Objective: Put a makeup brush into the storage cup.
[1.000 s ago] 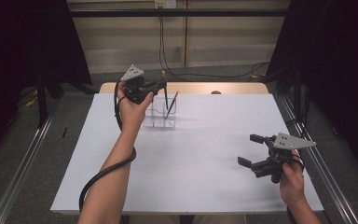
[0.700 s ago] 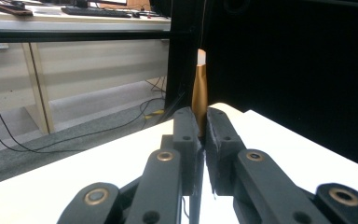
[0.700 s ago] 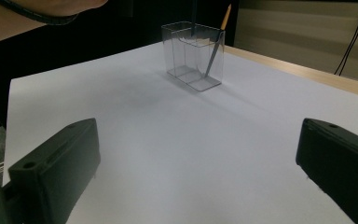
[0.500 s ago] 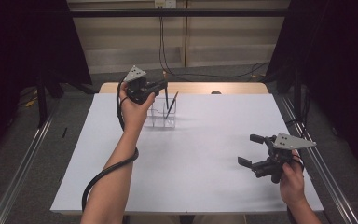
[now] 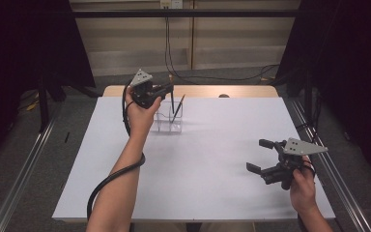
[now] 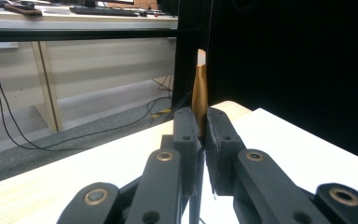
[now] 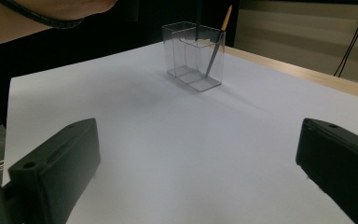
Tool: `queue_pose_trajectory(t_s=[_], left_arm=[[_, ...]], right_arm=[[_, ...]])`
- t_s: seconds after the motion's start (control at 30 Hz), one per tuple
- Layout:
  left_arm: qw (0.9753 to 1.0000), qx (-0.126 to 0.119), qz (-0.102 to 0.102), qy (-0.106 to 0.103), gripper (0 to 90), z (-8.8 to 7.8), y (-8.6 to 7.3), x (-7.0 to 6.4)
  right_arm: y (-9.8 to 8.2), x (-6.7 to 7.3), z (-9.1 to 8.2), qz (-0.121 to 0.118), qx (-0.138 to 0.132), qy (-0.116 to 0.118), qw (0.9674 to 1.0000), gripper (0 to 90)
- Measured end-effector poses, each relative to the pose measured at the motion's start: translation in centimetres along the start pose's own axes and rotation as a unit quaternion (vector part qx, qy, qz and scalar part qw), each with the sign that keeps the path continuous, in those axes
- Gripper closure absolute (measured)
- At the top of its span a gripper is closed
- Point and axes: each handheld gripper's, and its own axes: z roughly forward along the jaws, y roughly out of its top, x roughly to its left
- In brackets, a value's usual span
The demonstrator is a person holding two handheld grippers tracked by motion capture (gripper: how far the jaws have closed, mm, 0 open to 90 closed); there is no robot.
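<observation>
Left gripper is raised over the clear holder at the far side of the table, jaws clamped on a thin dark brush that hangs upright into the holder (its gold-brown end pokes up between the jaws in the left gripper view). A second brush leans inside the holder. Right gripper sits low at the near right, well apart from the holder, jaws wide open and empty.

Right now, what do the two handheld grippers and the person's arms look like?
Both the left gripper and right gripper are black linkage bodies with brass-coloured pivot pins, blocky black jaws and a grey three-cornered plate on top. A thick black cable loops under the left forearm. Both forearms are bare, without sleeves.
</observation>
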Motion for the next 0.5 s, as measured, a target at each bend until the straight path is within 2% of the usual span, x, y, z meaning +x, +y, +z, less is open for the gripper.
queue_pose_trajectory(t_s=[0.5], left_arm=[[1.0,0.001,-0.001,0.002,83.6,0.32,-0.62,-0.05]], right_arm=[[-0.03,-0.08,-0.1,0.001,0.0,-0.002,1.0,0.0]])
